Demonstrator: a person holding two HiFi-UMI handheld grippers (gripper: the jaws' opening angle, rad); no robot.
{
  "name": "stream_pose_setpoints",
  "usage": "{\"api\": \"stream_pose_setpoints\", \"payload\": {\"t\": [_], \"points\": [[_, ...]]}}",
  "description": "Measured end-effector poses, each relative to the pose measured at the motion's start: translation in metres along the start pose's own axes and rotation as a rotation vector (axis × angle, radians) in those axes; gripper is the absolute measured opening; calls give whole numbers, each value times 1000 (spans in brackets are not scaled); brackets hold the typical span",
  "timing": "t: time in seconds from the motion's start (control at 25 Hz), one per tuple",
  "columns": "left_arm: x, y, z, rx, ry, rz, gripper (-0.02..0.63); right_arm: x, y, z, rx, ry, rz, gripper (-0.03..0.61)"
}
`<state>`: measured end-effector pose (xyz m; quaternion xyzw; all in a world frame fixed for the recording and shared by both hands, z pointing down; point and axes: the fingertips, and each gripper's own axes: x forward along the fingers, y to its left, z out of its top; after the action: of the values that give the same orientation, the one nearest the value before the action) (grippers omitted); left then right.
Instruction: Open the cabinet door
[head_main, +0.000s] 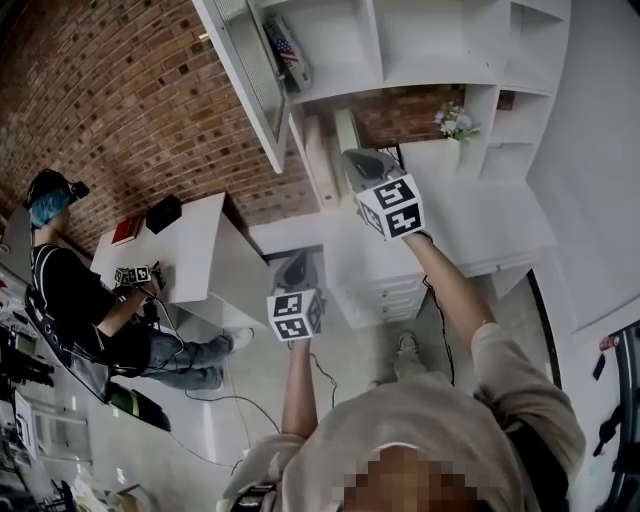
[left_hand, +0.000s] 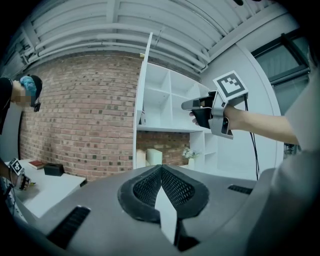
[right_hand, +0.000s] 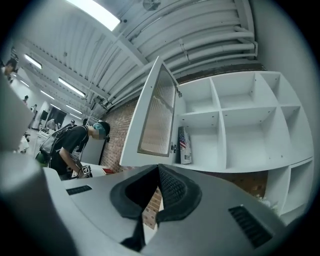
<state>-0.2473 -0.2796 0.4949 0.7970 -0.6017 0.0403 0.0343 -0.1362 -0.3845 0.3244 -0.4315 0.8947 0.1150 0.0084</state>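
Note:
The white cabinet door (head_main: 250, 70) with its ribbed glass panel (right_hand: 157, 112) stands swung wide open, clear of the open shelving (right_hand: 235, 125). In the left gripper view the door (left_hand: 142, 100) shows edge-on. My right gripper (head_main: 352, 158) is raised in front of the shelves just right of the door, its jaws shut (right_hand: 159, 166) with nothing between them. It also shows from the side in the left gripper view (left_hand: 187, 105). My left gripper (head_main: 296, 262) is held lower and nearer to me, its tips together (left_hand: 161, 166) and empty, pointing at the shelving.
A flag-printed book (right_hand: 185, 145) stands in the opened compartment. A small vase of flowers (head_main: 455, 123) sits on the counter (head_main: 500, 230) over the drawers (head_main: 390, 290). At the left a person (head_main: 70, 290) works at a white desk (head_main: 200, 250) by the brick wall.

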Motion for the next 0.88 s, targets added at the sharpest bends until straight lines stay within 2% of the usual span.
{"api": "stream_pose_setpoints", "payload": {"t": [0.36,0.68,0.88], "points": [[14,-20,1,6,7,-58,28,-69,-32,-55,29,61,-103,14],[41,-40,8,1,13,-49,28,-141,-71,-108,3,138,-187,14],[57,-64,9,-16,22,-71,28,-168,-97,-129,7,175,-220,14]]}}
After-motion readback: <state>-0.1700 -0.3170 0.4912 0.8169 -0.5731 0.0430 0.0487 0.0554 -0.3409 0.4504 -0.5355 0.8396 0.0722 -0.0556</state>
